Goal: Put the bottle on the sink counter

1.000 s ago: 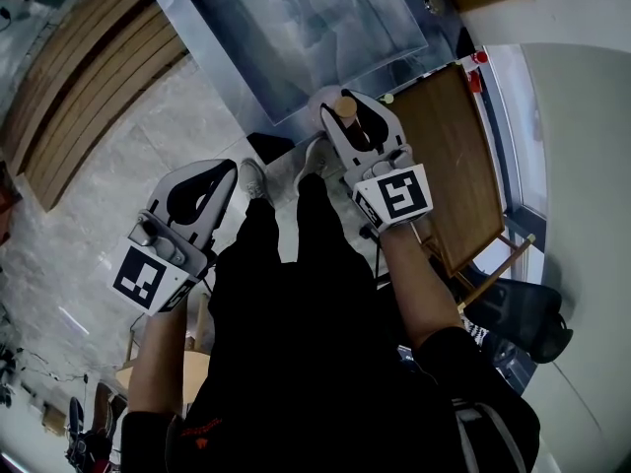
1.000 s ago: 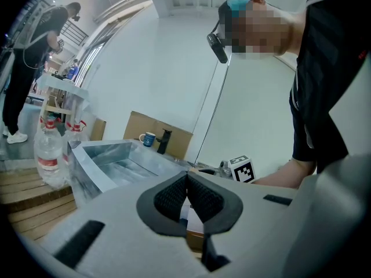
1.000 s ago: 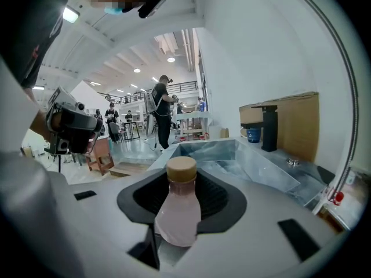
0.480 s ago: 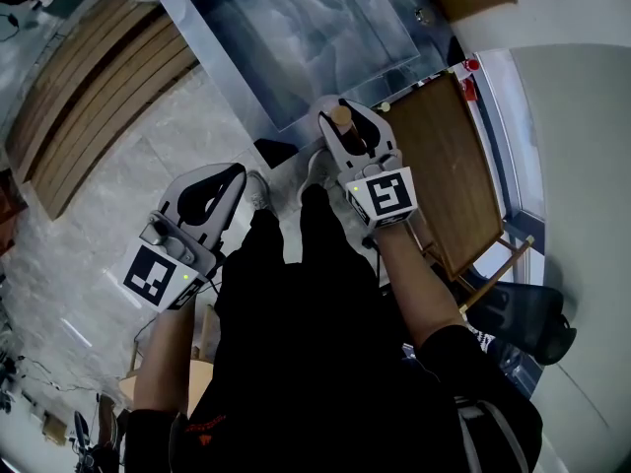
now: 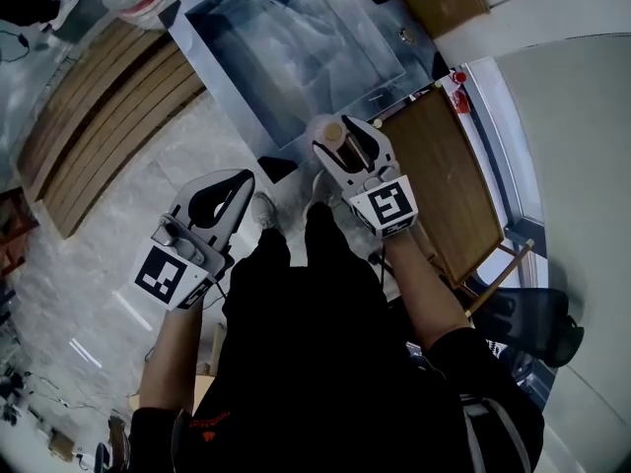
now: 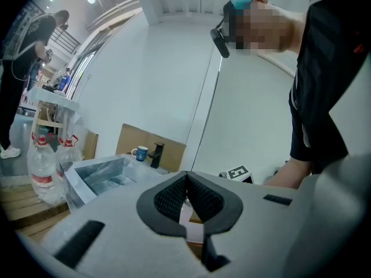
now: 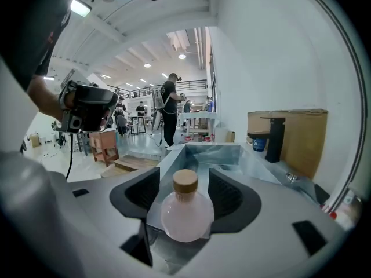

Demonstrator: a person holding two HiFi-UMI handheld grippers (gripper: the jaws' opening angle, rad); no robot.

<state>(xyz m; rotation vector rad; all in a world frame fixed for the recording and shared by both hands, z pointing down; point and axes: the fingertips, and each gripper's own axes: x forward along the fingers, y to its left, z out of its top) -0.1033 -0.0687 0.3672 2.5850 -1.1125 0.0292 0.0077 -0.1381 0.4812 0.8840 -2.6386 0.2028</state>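
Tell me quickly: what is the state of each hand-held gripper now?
Left hand-held gripper: closed, empty.
Right hand-held gripper: jaws just opened; bottle between them, not gripped.

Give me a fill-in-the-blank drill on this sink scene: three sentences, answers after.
1. The bottle with the tan cap is ____ in colour.
2. It stands between the jaws of the ____ tool.
3. Beside the black faucet stands a blue ____.
Answers: pink; right; mug.
Note: the right tool has just been opening its jaws, which now stand apart with the bottle between them.
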